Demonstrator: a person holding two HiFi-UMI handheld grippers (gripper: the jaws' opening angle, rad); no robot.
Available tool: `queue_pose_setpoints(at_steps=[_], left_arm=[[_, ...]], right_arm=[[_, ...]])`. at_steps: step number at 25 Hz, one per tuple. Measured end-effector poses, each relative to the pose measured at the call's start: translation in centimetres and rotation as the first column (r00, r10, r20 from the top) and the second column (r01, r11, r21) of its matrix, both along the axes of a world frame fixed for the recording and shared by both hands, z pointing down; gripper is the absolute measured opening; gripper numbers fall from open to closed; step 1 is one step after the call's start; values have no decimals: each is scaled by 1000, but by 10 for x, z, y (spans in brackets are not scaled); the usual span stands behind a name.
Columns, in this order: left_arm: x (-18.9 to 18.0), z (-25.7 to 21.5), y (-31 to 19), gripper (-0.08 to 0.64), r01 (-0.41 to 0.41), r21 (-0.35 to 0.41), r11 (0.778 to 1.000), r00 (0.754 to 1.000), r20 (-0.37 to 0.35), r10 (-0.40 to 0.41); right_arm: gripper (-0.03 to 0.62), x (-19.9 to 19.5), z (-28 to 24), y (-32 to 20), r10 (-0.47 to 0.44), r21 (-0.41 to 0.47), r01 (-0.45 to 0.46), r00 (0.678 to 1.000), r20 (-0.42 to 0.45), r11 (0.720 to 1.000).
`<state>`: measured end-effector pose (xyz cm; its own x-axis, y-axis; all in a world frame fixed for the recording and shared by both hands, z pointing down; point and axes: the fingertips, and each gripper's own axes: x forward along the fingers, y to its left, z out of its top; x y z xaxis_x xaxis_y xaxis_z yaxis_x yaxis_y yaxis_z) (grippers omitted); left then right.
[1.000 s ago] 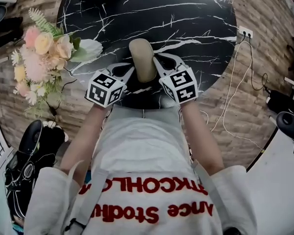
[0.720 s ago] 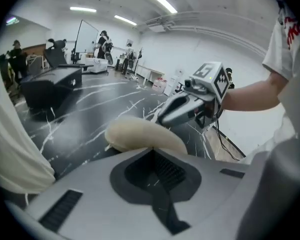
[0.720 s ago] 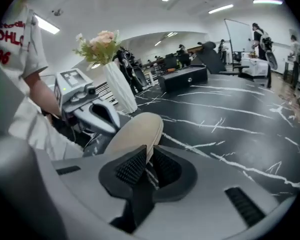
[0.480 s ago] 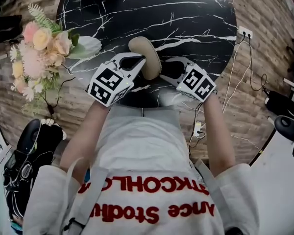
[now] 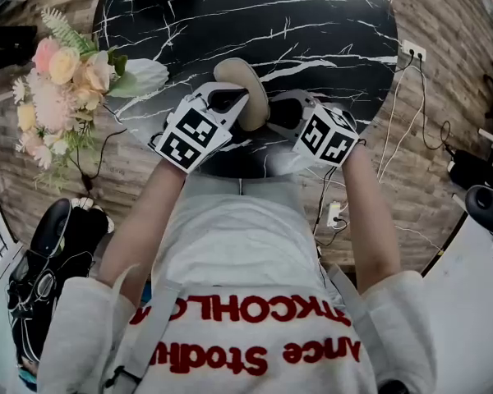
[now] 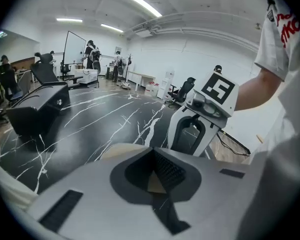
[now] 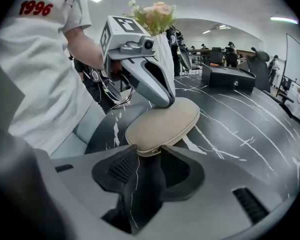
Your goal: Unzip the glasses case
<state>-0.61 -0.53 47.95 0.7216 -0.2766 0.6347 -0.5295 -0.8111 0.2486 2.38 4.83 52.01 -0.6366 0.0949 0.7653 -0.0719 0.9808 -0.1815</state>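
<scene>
Glasses case (image 7: 162, 120), beige, oval, zipped shut along its edge seam as far as can be seen. It sits over the near part of the black marble counter (image 5: 312, 23), between the two grippers and close in front of the person. In the head view its long axis runs away from the person, with the far end leaning a little left. The left gripper (image 7: 164, 100) comes in from the left and grips the case on its left flank, past the middle. Its jaws are closed on the case, and in its own view a wedge of beige shows pinched between the pads. The right gripper (image 7: 149, 154) is on the right, low, pointing up the length of the case. Its jaws have just been opening and now stand apart. The case's near tip sits right at their mouth, between the jaw tips, and neither pad presses on it. A small metal piece at that tip, probably the zip pull (image 7: 152, 151), is too small to be sure of. Judgement: the right gripper is the nearer one to the pull, which lies dead ahead of its jaws. The seam curves away to either side from there, so the next move depends on closing on that pull and drawing it round the edge while the left holds the case.
</scene>
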Motion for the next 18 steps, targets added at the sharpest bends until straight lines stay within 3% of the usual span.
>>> queue_pose_setpoints(at_steps=[3, 12, 18], left_arm=[[0, 0, 0, 2, -1, 3, 1000, 1000, 12, 1], [-1, 2, 0, 2, 12, -3, 1000, 1000, 12, -12], [-1, 2, 0, 2, 23, -12, 1000, 1000, 9, -23]], right_arm=[[138, 2, 0, 0, -31, 17, 31, 999, 10, 999], [47, 4, 2, 7, 50, 84, -52, 998, 25, 995], [31, 5, 2, 14, 199, 54, -201, 979, 45, 978]])
